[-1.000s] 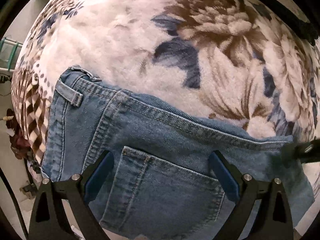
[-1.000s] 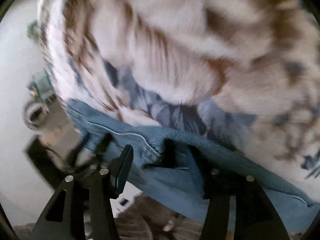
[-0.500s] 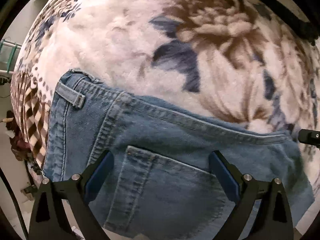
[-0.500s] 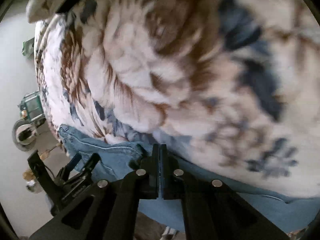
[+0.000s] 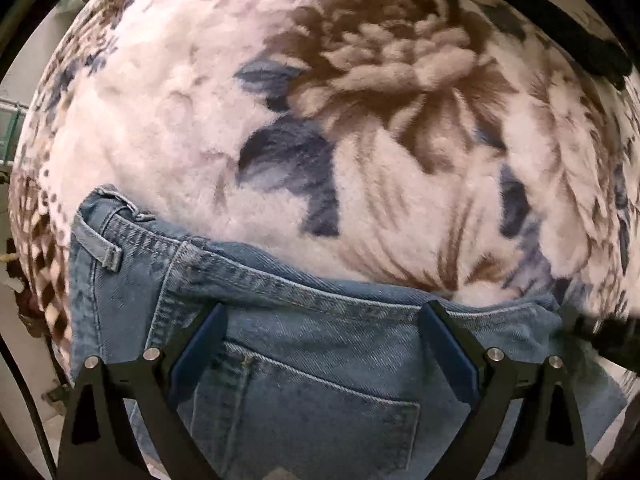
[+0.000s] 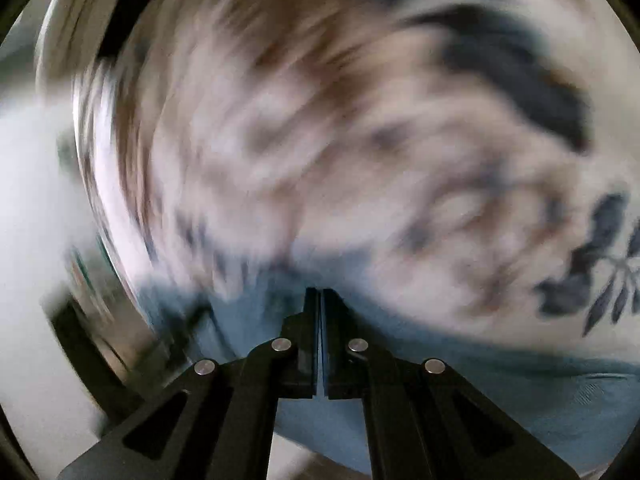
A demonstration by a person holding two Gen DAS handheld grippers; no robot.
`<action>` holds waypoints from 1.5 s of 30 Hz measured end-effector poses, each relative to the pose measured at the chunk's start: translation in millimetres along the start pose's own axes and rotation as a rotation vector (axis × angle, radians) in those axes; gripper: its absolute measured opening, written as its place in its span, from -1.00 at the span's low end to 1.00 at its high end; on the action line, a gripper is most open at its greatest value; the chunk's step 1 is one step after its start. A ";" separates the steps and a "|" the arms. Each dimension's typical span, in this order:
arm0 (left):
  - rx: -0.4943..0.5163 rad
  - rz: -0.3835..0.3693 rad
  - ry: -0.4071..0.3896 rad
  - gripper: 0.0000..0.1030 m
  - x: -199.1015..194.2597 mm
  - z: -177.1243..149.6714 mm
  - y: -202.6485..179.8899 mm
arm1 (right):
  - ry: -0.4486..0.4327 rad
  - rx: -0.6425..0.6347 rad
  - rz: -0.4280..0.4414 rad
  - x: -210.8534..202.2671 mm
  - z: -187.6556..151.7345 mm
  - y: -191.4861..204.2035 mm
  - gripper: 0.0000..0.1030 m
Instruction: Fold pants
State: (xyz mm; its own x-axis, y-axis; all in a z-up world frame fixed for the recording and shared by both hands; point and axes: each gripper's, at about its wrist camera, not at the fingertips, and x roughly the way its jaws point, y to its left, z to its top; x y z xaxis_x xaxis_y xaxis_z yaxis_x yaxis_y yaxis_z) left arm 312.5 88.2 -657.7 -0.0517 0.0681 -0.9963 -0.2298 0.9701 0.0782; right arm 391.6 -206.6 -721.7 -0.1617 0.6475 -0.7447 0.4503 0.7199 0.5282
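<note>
The jeans [image 5: 304,364] are lying at the near edge of the blanket [image 5: 280,128], back side up, waistband running along the far side with a belt loop [image 5: 98,246] at the left corner and a back pocket [image 5: 312,404] showing between the left gripper's fingers. The left gripper [image 5: 324,340] is hovering straight over that pocket area with jaws spread wide, pads clear of the denim, gripping nothing. The right gripper [image 6: 320,320] is pressed together with jaws touching; denim is sitting right at its tips, but the right wrist view is smearing badly, so whether any fabric is actually pinched is not readable. In the left view its dark shape is showing at the right end of the waistband [image 5: 592,332]. Risks, as a guess: if the right one is only catching a thin edge or nothing, a pull is going to slip off and the fold is not starting; if it is holding and swinging fast, one-sided tension is likely skewing the jeans or dragging them off the near blanket edge, since the left one is not anchoring anything. The fuzzy blanket may also be bunching under the denim. Containers: only the pocket counts, and it is lying flat, contents not visible; no bins or baskets readable here.
</note>
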 end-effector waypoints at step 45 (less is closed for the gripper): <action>0.515 -0.047 0.233 1.00 21.4 -199.9 -386.9 | -0.987 0.602 0.467 -209.6 -294.7 -508.6 0.31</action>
State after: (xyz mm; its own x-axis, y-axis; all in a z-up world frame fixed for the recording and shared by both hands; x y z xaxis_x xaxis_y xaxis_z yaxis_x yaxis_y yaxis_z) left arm 206.0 -332.3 -702.4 -0.2796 0.0258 -0.9598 0.2640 0.9632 -0.0511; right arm -62.3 -634.7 -714.1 0.7328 0.1592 -0.6615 0.6593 0.0741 0.7482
